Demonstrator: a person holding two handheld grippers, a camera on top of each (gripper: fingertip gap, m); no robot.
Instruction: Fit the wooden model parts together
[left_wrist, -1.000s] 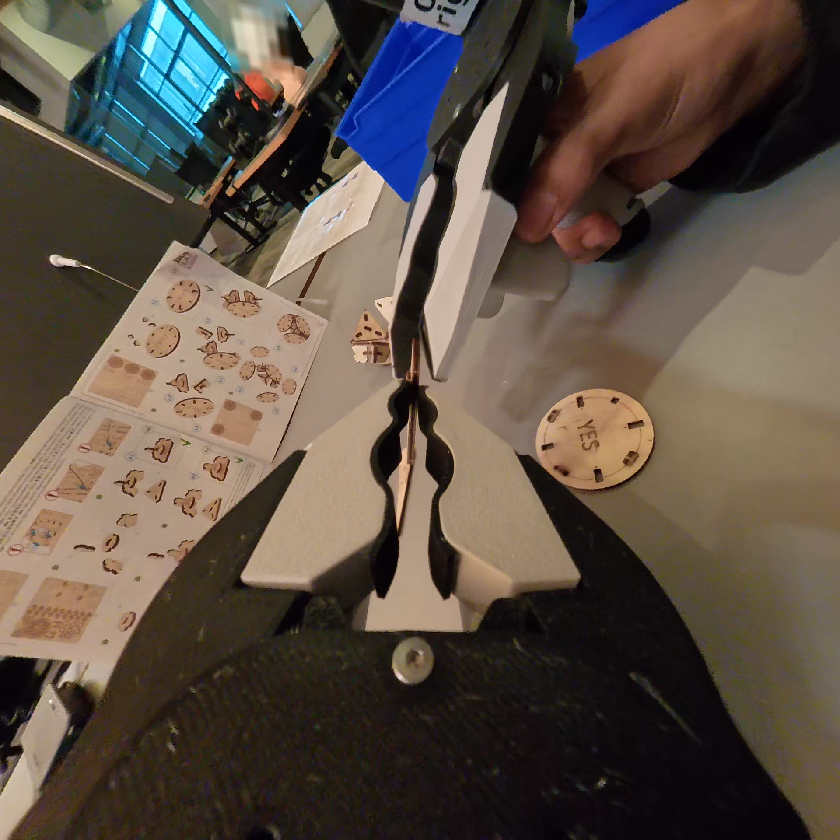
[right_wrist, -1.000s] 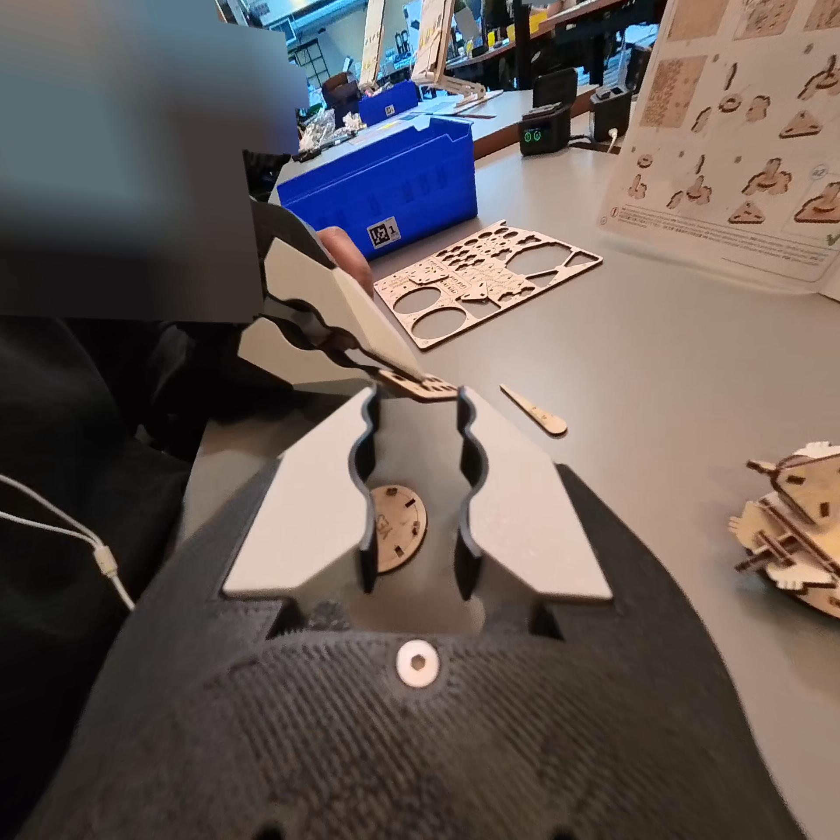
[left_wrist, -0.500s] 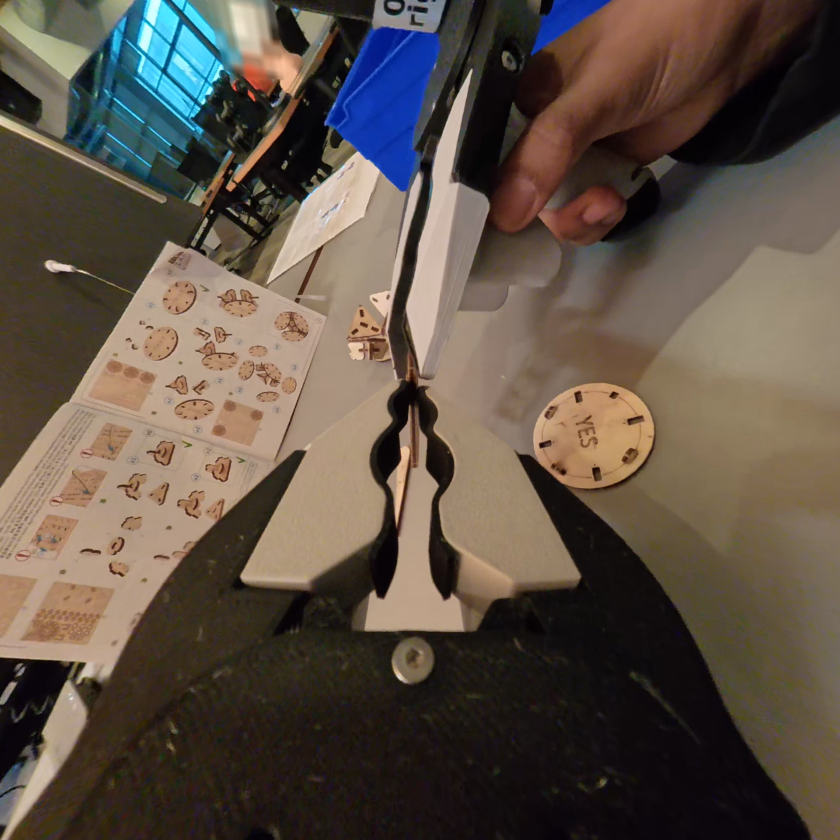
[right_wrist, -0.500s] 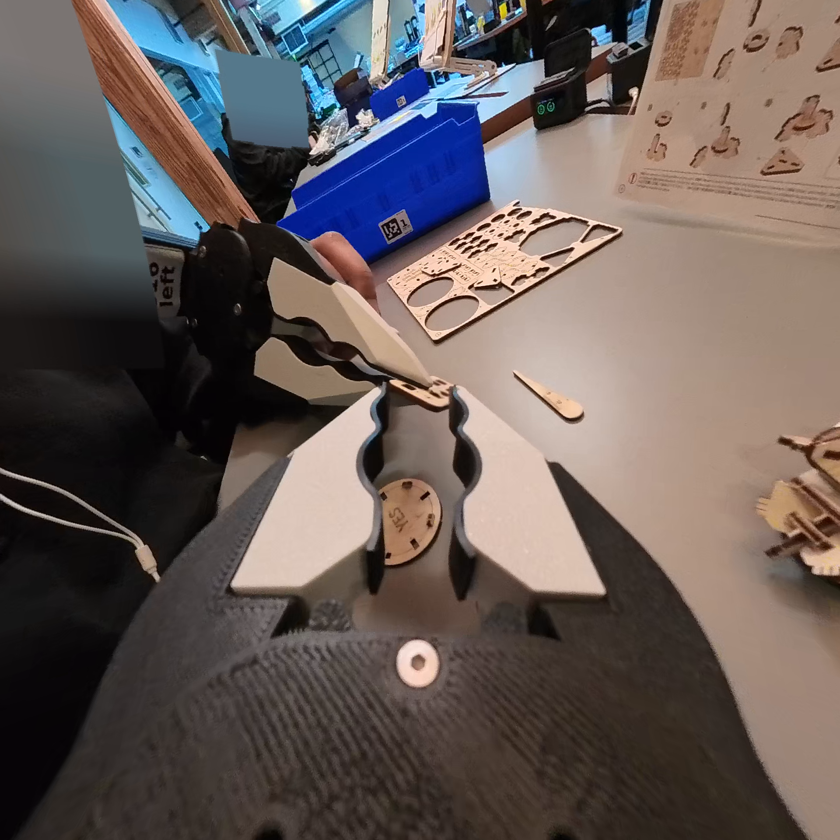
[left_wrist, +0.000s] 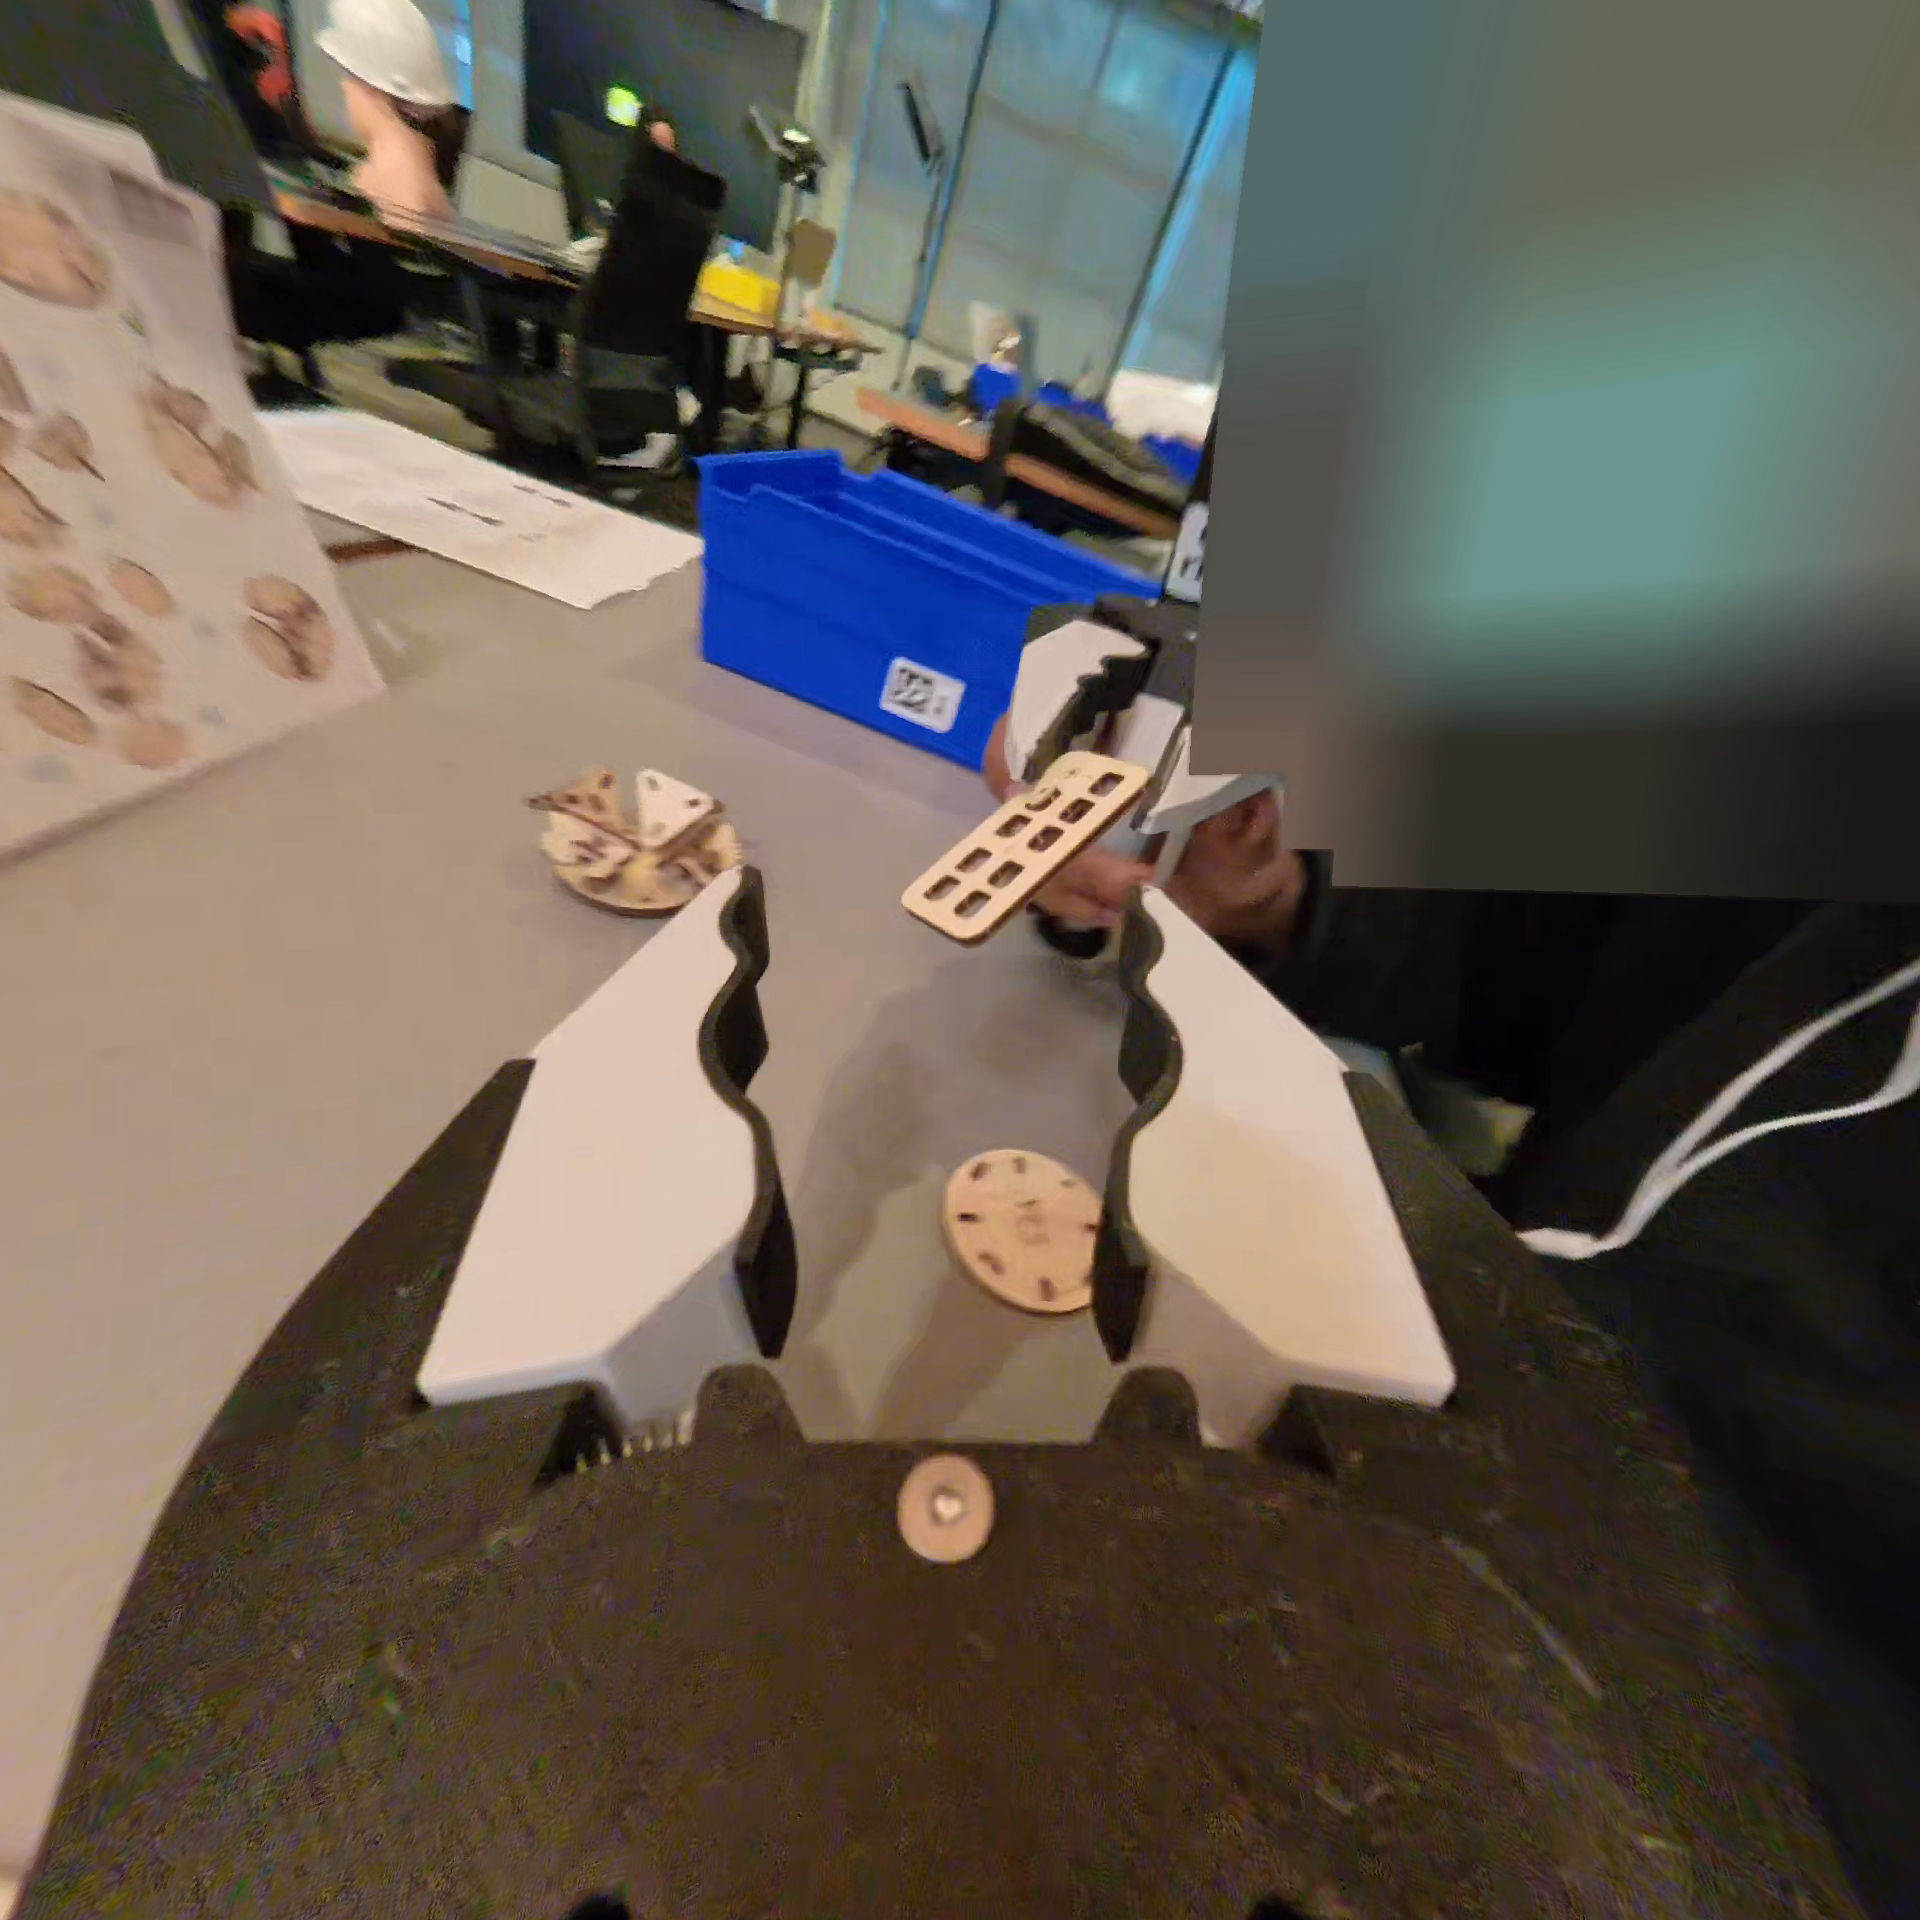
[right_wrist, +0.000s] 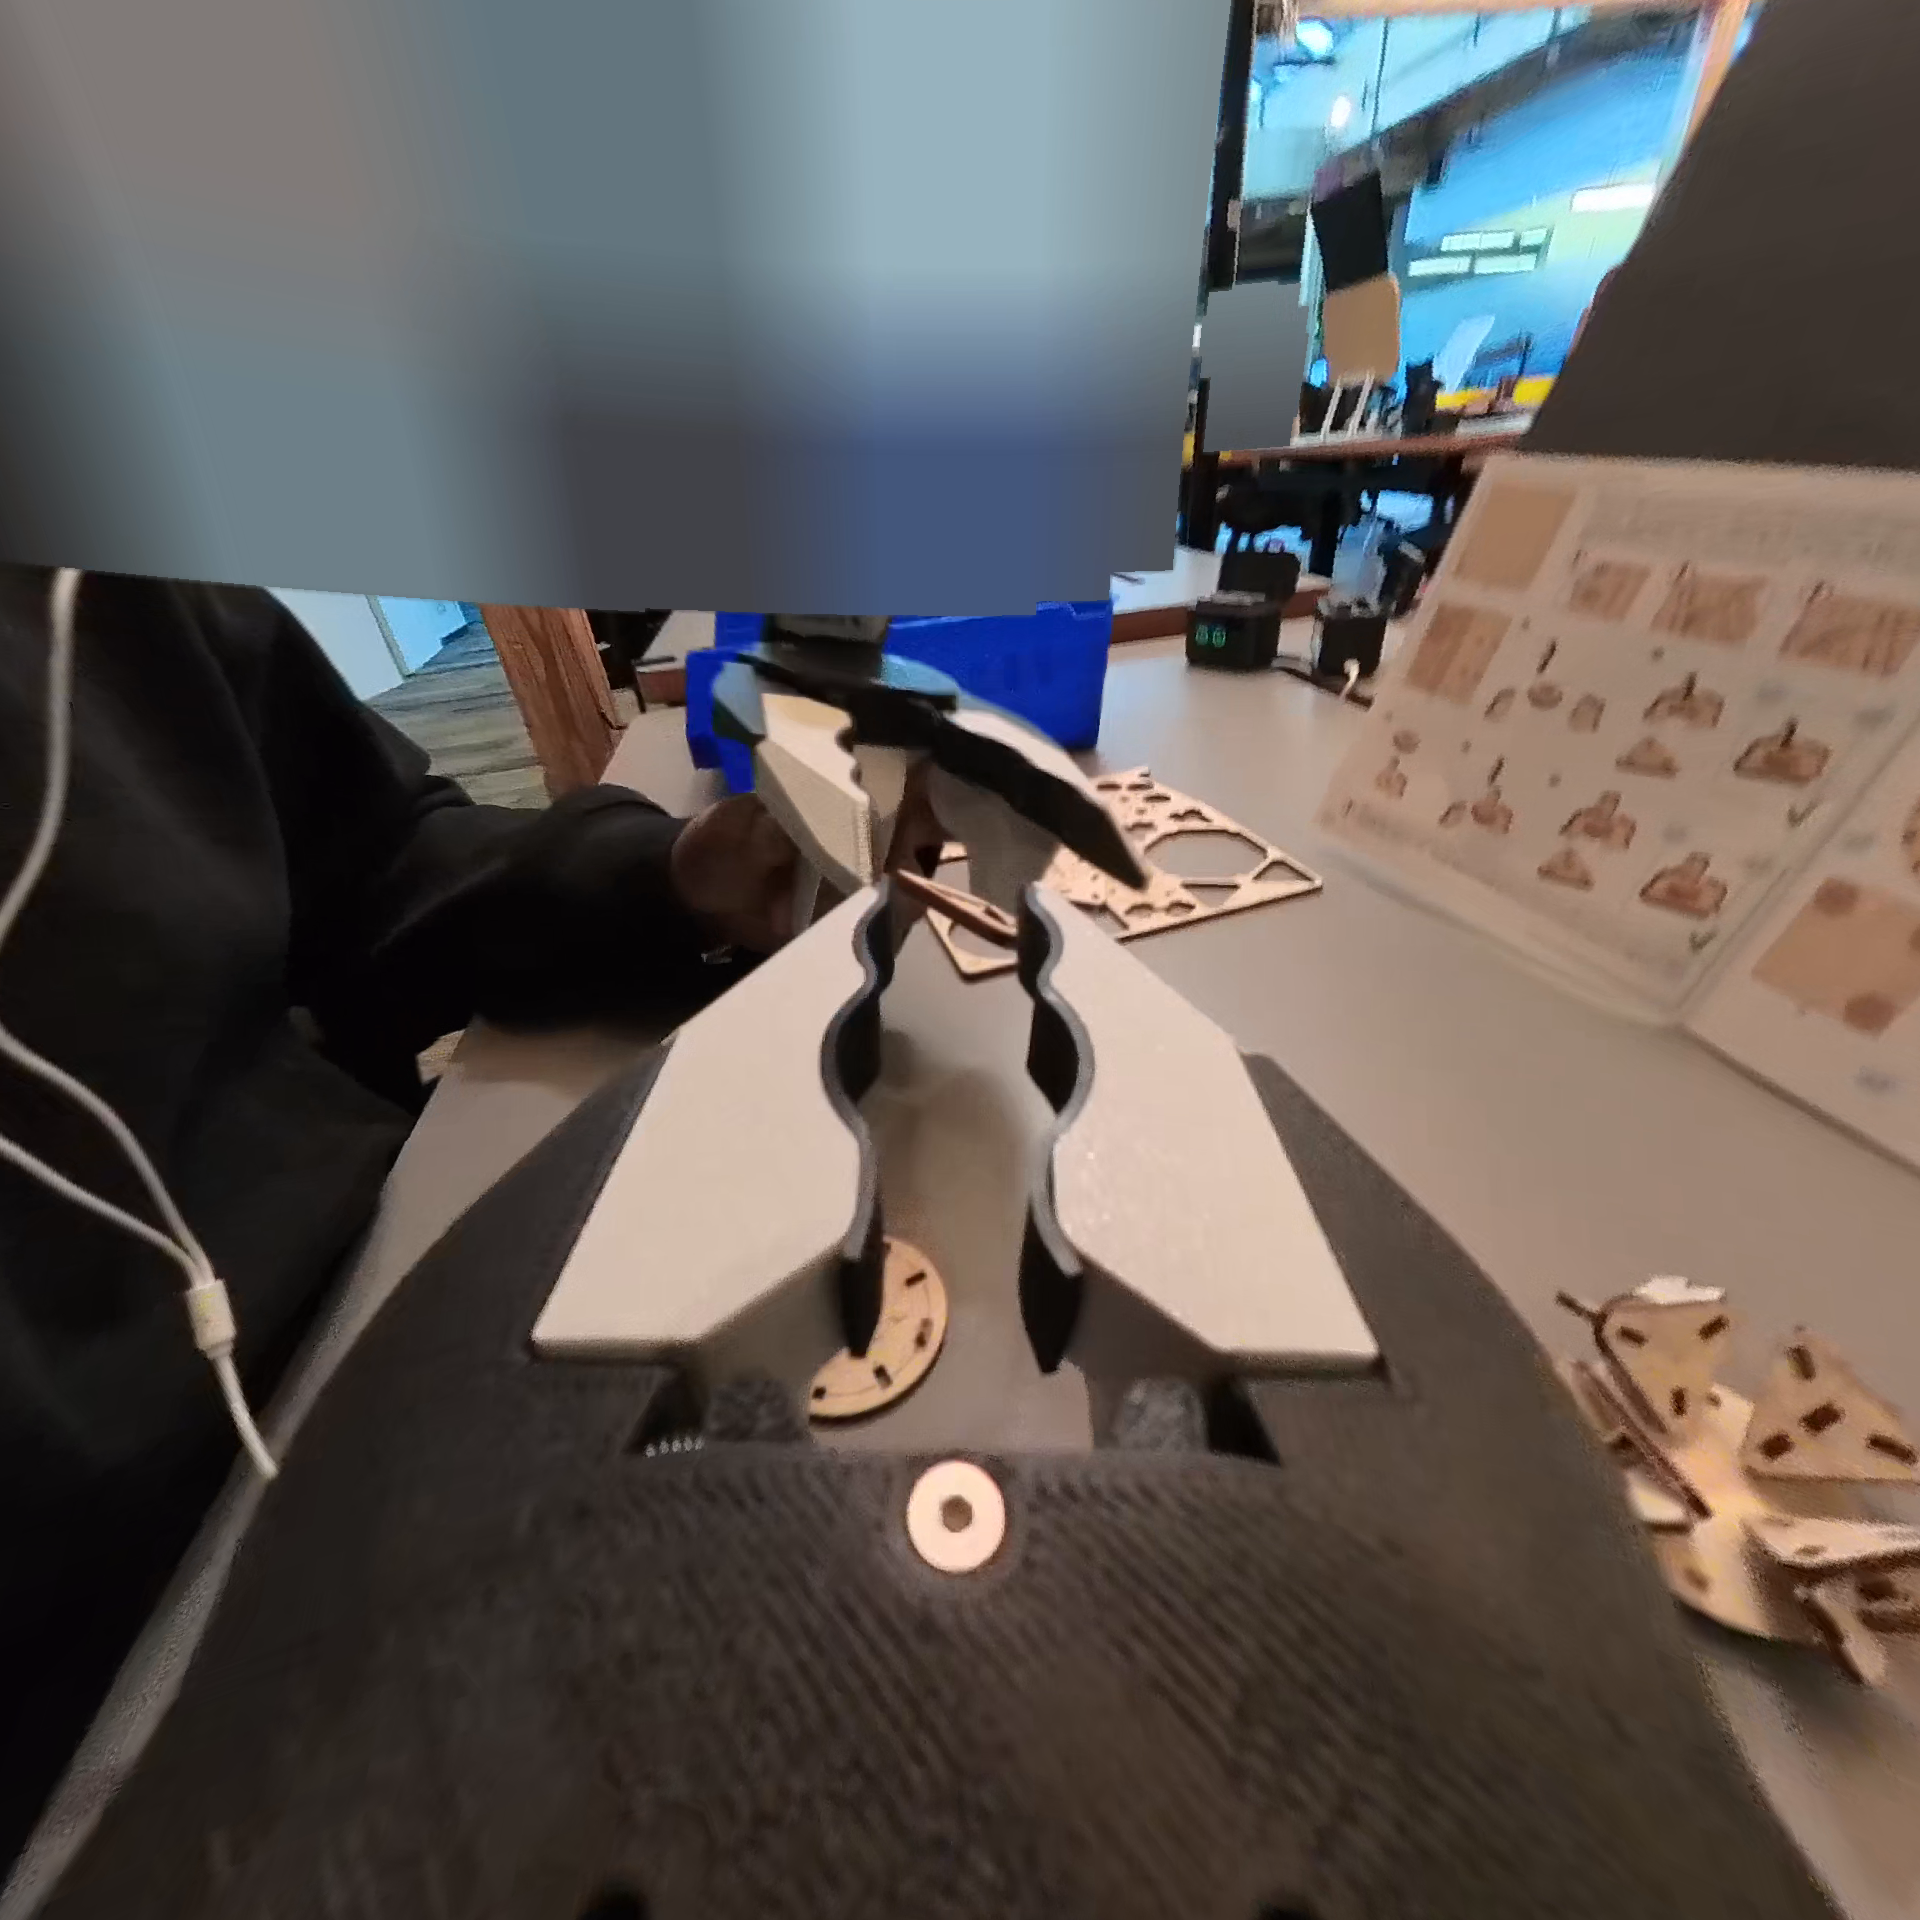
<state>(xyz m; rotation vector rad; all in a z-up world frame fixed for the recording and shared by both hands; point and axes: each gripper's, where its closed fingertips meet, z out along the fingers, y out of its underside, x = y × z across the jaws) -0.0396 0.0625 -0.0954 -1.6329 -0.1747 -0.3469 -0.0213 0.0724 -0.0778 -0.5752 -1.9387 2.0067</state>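
A slotted wooden plate (left_wrist: 1023, 850) hangs above the grey table (left_wrist: 312, 987), pinched at one end between the pads of the right gripper (left_wrist: 1101, 764), which is clenched on it. The left gripper (left_wrist: 940, 914) stands just beside it with jaws spread wide and bare. Below lies a wooden disc (left_wrist: 1021, 1229); a part-built wooden model (left_wrist: 634, 840), a blue bin (left_wrist: 862, 613) and an instruction sheet (left_wrist: 135, 582) sit farther off.
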